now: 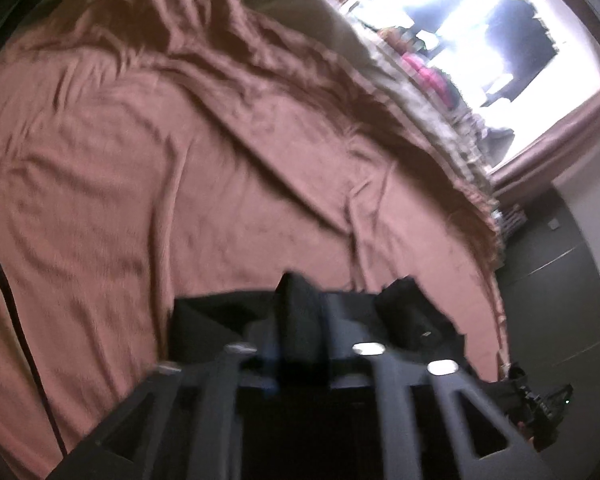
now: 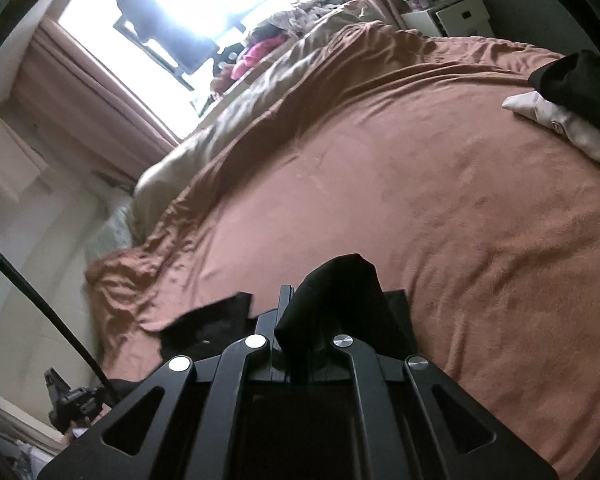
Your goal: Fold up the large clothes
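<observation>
Right gripper point(image 2: 300, 312): closed tight on a fold of the black garment point(image 2: 340, 292), cloth sticking up between the fingers.
Left gripper point(image 1: 344, 300): fingers apart, picture blurry; black cloth around both fingers, cannot tell if squeezed or just lying there.
Black garment: down low at the near edge of the bed, on the brown sheet point(image 2: 420, 200), hanging over both grippers; one flap lying flat on the sheet to the left of the right gripper.
Brown sheet: spread over the whole bed, wrinkled toward the far side.
Beige blanket point(image 2: 236, 112): bunched up along the far edge of the bed, by the window point(image 2: 172, 12).
Window: very bright, pink curtain point(image 2: 60, 80) at its side.
Folded clothes point(image 2: 572, 96): at the right edge of the bed, a black one lying on top of a white one.
Black cable point(image 2: 52, 312): curving down on the left of the right wrist view.
</observation>
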Demonstrator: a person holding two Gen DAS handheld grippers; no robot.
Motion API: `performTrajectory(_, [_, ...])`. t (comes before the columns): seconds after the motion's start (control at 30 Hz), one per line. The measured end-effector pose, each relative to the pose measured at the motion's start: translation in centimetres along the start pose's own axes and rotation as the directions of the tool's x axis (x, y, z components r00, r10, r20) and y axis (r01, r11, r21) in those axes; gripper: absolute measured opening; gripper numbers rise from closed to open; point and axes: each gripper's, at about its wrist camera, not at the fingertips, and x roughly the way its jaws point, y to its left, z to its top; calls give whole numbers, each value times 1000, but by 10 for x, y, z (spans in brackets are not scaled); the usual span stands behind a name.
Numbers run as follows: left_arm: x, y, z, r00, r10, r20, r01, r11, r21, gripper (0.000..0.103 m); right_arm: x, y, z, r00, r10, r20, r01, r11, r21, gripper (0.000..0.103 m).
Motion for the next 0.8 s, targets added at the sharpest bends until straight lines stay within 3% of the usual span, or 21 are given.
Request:
performTrajectory(0.03, [1, -1, 0, 1000, 12, -6, -12, 1000, 4, 72, 2, 6, 5, 999, -41, -2, 41, 999, -16, 13])
performTrajectory(0.1, [-7, -5, 0, 1000, -2, 19, 2, 1000, 17, 85, 0, 12, 13, 997, -73, 26, 74, 997, -29, 64])
performTrajectory(0.13, [-10, -7, 1, 1000, -2, 28, 2, 1000, 23, 85, -2, 14, 14, 998, -59, 35, 60, 998, -29, 102])
performTrajectory(0.23, [-26, -17, 3, 998, 6, 61, -9, 999, 51, 86, -18, 32, 21, 996, -55, 64, 58, 998, -37, 103])
performTrajectory(0.5, [-49, -24, -14, 996, 31, 83, -41, 993, 115, 86, -43, 65, 18, 998, -64, -6, 63, 992, -108, 103])
performTrajectory(0.63, [-45, -17, -24, 994, 89, 62, -98, 983, 156, 85, -46, 59, 14, 994, -85, -69, 72, 983, -171, 103])
performTrajectory(0.8, [-21, -16, -22, 989, 146, -36, -133, 959, 250, 80, -31, 75, 24, 977, -196, -90, 159, 936, -314, 103])
